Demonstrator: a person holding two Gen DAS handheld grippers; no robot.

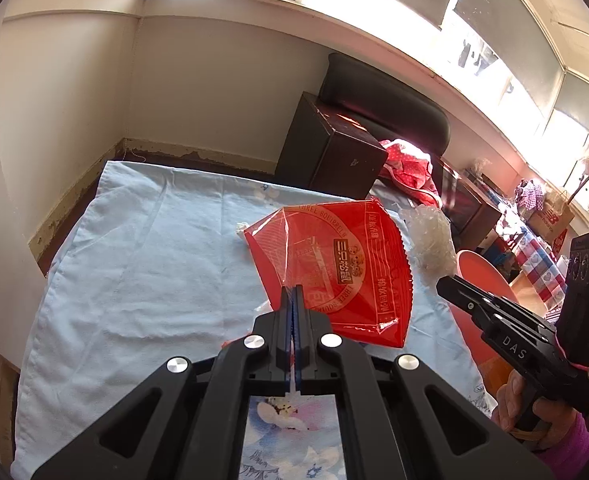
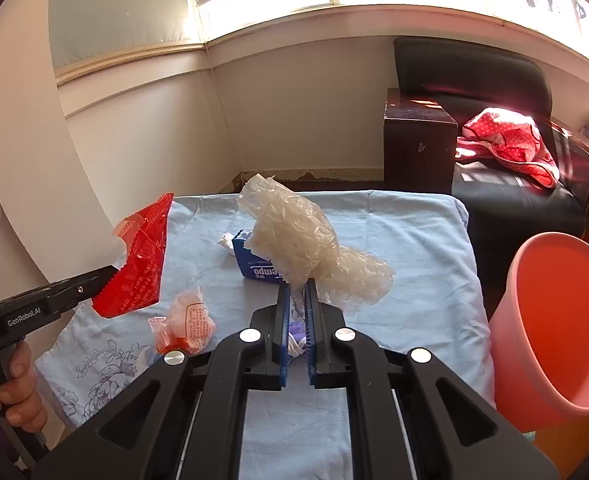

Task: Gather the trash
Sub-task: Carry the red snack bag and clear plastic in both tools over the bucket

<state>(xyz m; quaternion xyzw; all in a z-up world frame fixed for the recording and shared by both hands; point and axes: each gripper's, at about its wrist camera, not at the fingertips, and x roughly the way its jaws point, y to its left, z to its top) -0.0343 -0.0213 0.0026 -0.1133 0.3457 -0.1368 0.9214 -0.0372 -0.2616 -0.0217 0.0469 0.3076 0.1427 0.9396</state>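
Left gripper clamped on red snack wrapper, lifted clear of the blue sheet. Right gripper clamped on crumpled clear plastic glove, likewise raised. Left lying on the sheet: small orange-and-clear wrapper, blue tissue pack, white scrap. Pink bin beside the sheet's right edge. Dark armchair beyond, red dotted cloth on seat.
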